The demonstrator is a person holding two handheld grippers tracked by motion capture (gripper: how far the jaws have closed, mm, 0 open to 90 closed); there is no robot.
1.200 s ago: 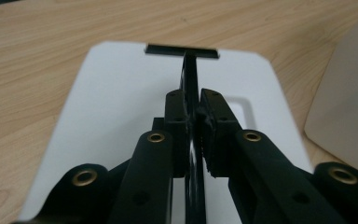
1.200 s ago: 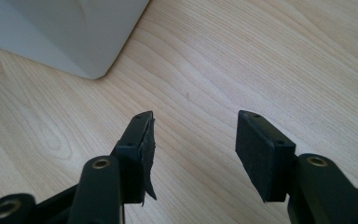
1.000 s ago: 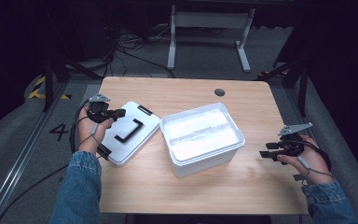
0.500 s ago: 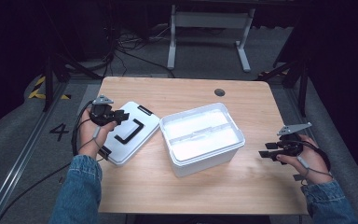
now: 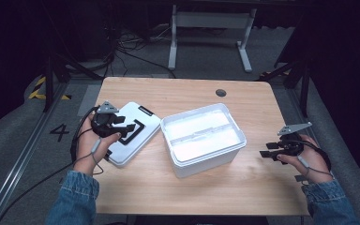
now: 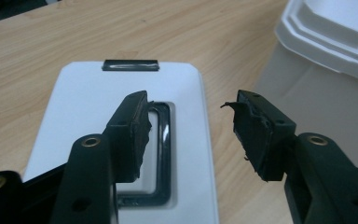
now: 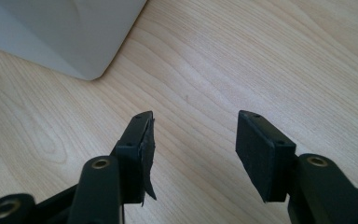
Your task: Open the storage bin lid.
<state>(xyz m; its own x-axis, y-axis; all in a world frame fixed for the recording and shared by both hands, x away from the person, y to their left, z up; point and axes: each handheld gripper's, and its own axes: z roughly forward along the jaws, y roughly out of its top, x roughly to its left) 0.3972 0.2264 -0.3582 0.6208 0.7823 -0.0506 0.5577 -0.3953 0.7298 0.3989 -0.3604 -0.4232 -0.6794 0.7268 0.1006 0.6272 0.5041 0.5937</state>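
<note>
A white lid (image 5: 133,136) with a black handle (image 5: 135,130) lies flat on the left of the wooden table (image 5: 178,93). Beside it stands an open white bin (image 5: 201,138) in the middle. My left gripper (image 5: 122,124) hovers open over the lid; in the left gripper view its jaws (image 6: 193,112) straddle the air just above the handle (image 6: 164,140), holding nothing. The lid (image 6: 88,98) has a black latch (image 6: 130,65) at its far end. My right gripper (image 5: 268,150) stands open over bare wood right of the bin, its jaws (image 7: 196,123) empty.
The bin's wall (image 6: 317,88) rises close on the right in the left gripper view, and its corner (image 7: 65,32) sits ahead-left of the right gripper. A cable hole (image 5: 221,93) marks the table's far side. A metal frame (image 5: 211,28) stands on the floor beyond.
My left gripper has shifted a little nearer and rightward over the lid, closer to the handle. The right gripper, the lid and the bin have stayed put.
</note>
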